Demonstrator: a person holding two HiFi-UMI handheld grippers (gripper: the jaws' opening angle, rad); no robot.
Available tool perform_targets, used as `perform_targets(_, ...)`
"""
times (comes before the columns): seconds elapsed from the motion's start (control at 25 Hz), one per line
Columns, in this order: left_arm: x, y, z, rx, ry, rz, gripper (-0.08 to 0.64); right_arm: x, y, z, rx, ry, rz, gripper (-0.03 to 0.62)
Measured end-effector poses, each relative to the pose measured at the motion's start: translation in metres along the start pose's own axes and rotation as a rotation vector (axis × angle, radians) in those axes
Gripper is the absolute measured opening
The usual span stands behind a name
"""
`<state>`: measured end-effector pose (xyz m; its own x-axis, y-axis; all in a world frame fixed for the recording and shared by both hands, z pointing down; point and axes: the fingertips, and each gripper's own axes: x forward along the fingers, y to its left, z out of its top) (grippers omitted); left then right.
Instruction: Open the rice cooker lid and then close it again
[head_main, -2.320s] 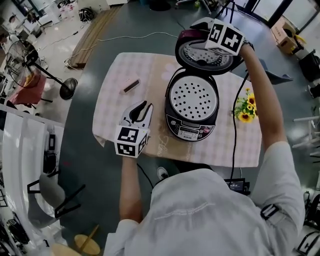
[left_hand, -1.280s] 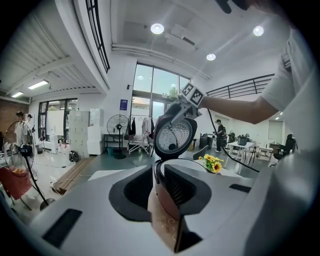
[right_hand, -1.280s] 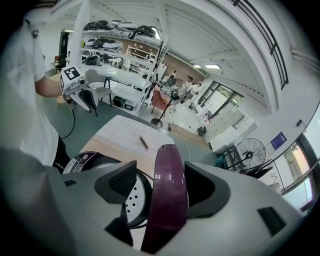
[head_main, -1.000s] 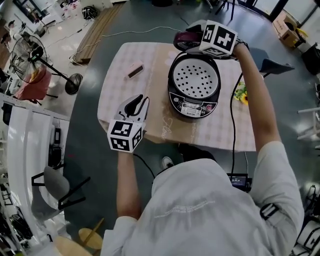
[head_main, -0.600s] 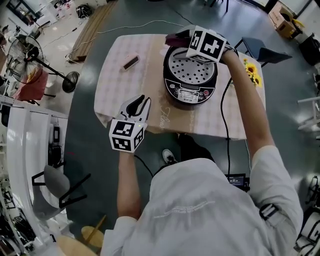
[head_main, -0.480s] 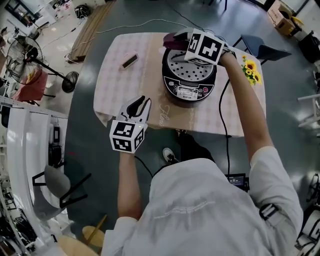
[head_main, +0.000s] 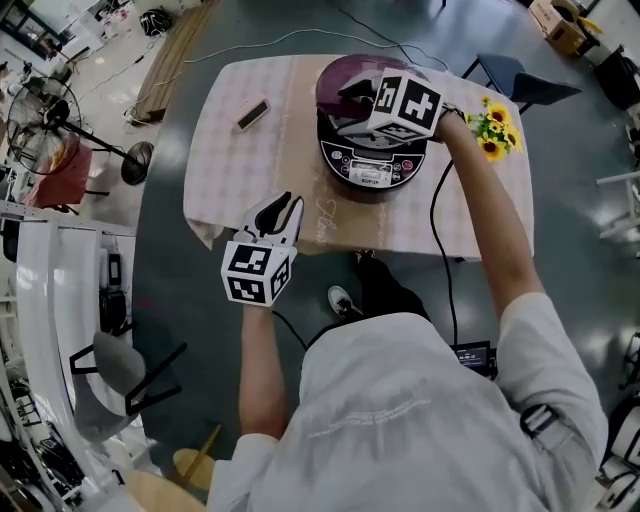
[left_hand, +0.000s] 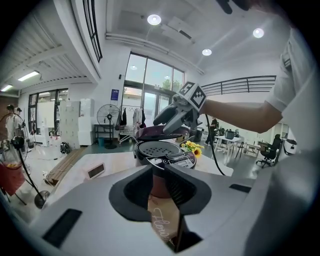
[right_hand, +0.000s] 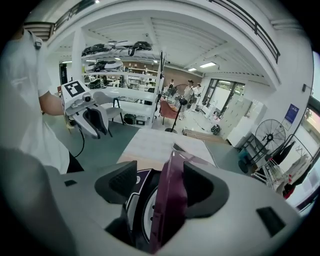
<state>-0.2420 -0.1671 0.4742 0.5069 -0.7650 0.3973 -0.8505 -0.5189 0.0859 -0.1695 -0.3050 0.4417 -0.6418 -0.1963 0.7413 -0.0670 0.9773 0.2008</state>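
My right gripper (right_hand: 161, 180) has its jaws spread wide and straddling the rim of the lid (head_main: 338, 80). They have just been closing a little, yet only one pad looks to be against the purple shell, and I see a gap on the other side. So the lid is cradled rather than pinched. It stands partway down over the cooker (head_main: 372, 170), tilted and not latched, near the far edge of the table (head_main: 240, 170). My left gripper (left_hand: 160, 175) hangs at the near edge, well apart from the cooker. Its jaws are slightly parted, with nothing but the runner (head_main: 330, 225) showing between them.

What worries me is that loose hold. The lid could slide off the one pad and slam, or a sprung hinge could throw it back up. Nothing braces the body either, so a skewed push might shove the cooker across the cloth toward the flowers (head_main: 492, 135). The cable (head_main: 437, 210) hangs just under my right forearm and could snag.
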Motion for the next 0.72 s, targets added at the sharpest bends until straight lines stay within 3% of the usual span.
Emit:
perform_targets(0.2, 0.007, -0.005, -0.015, -0.021, 0.022, -0.017, 0.086, 0.015, 0.015, -0.014, 0.043, -0.019, 0.061, 0.297)
perform_targets(0.72, 0.019, -0.007, -0.030, -0.051, 0.063, -0.036, 0.086, 0.039, 0.039, -0.034, 0.060, -0.053, 0.083, 0.282)
